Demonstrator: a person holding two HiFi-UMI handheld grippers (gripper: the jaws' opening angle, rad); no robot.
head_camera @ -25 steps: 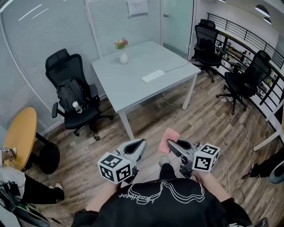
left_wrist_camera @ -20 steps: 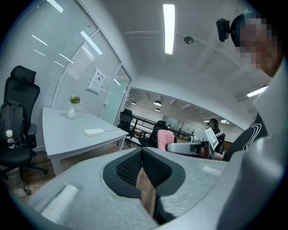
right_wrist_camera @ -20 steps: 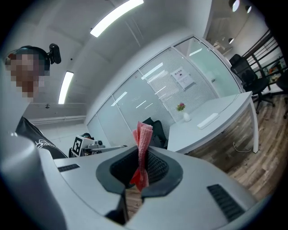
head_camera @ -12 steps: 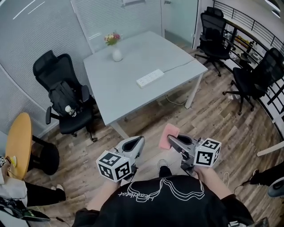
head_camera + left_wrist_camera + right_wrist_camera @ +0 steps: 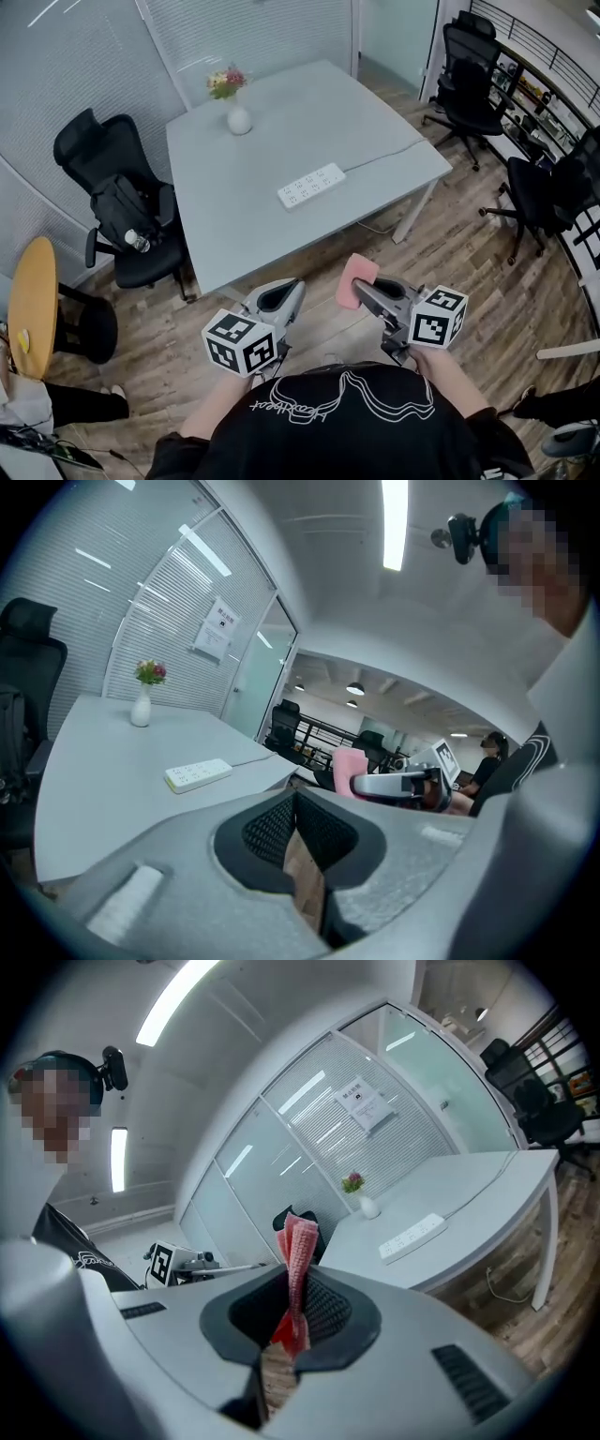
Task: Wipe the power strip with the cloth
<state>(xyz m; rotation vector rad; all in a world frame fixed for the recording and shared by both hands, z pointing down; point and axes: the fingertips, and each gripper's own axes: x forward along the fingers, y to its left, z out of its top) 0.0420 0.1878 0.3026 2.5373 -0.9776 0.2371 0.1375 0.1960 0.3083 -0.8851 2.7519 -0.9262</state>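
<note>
Head view shows the grey table (image 5: 234, 225) sitting larger and nearer than it did a second ago, so the person has stepped toward it while both grippers stay held low in front of the chest. That reads as the approach: no wiping has begun, and the cloth (image 5: 356, 280) is still well apart from the power strip (image 5: 311, 186).

The strip lies flat near the middle of the tabletop, a long white plastic bar with a row of sockets. Its thin cable (image 5: 389, 153) trails off toward the far right edge. A small round white vase (image 5: 239, 120) of flowers stands beyond it.

The right gripper (image 5: 364, 296) is clamped on the cloth. In the right gripper view the pink fabric (image 5: 298, 1265) stands up between the textured black pads as a folded, ribbed, towel-like strip, soft and slightly crumpled.

The left gripper (image 5: 281, 298) carries nothing. In the left gripper view its jaws are pressed together, with only wooden floor showing below them.

The tabletop looks smooth and matte.
</note>
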